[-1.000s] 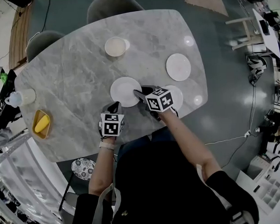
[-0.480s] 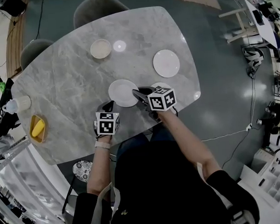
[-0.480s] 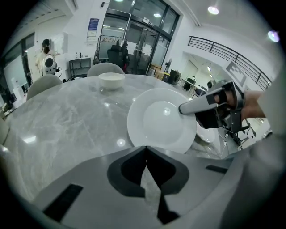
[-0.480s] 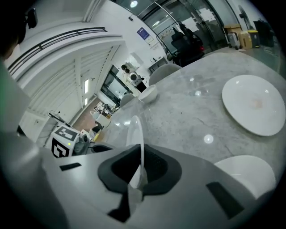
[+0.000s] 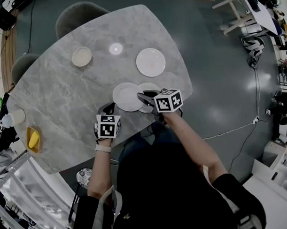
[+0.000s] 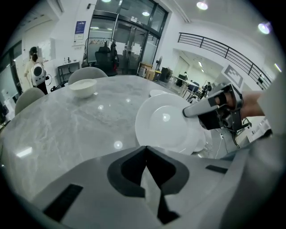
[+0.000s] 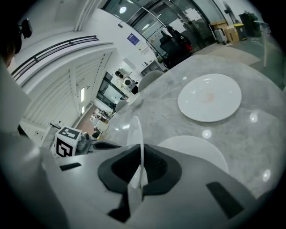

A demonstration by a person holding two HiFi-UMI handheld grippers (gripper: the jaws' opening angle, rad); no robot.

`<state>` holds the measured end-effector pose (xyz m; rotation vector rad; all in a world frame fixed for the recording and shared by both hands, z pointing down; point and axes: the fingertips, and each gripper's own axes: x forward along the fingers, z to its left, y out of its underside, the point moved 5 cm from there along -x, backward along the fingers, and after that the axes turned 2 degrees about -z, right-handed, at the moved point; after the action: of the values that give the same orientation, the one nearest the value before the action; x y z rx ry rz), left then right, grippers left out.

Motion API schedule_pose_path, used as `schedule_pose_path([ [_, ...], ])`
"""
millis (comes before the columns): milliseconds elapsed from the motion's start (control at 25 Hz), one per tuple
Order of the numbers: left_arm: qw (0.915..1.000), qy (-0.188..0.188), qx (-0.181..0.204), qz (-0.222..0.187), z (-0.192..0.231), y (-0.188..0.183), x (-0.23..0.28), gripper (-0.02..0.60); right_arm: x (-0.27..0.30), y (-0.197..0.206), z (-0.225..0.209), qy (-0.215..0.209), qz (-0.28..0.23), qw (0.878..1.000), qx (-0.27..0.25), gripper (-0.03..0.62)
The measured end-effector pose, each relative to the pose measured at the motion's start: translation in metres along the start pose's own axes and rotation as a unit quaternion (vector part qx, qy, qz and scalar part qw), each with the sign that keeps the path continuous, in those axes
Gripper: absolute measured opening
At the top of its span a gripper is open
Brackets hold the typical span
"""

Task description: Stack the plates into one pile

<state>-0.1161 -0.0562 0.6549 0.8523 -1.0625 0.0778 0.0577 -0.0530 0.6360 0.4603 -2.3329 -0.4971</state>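
Edge-on in own view: plate [image 7: 137,134] rim clamped in right gripper [image 7: 139,165]; left gripper [image 6: 145,154] jaws together, empty, sees it face-on

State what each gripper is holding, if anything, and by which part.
The right gripper pinches a white plate by its rim, which is clamped between its jaws. The left gripper has its jaws together and holds nothing.

head view looks steeply down; low gripper views share table [image 5: 63,95], plate [image 5: 125,97].
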Motion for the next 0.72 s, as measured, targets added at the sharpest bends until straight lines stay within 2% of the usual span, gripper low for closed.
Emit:
schedule_pose_path([
  [400, 0.9993, 0.023, 0.025, 0.017, -0.060, -0.006, 0.022, 0.008, -0.055, 0.023, -0.043, 0.005, -0.043, 0.996, 0.082, 0.029],
  [720, 0.9991, 0.022, 0.031, 0.017, -0.084, -0.017, 0.027, 0.008, -0.072, 0.033, -0.062, 0.014, -0.037, 0.996, 0.075, 0.031],
])
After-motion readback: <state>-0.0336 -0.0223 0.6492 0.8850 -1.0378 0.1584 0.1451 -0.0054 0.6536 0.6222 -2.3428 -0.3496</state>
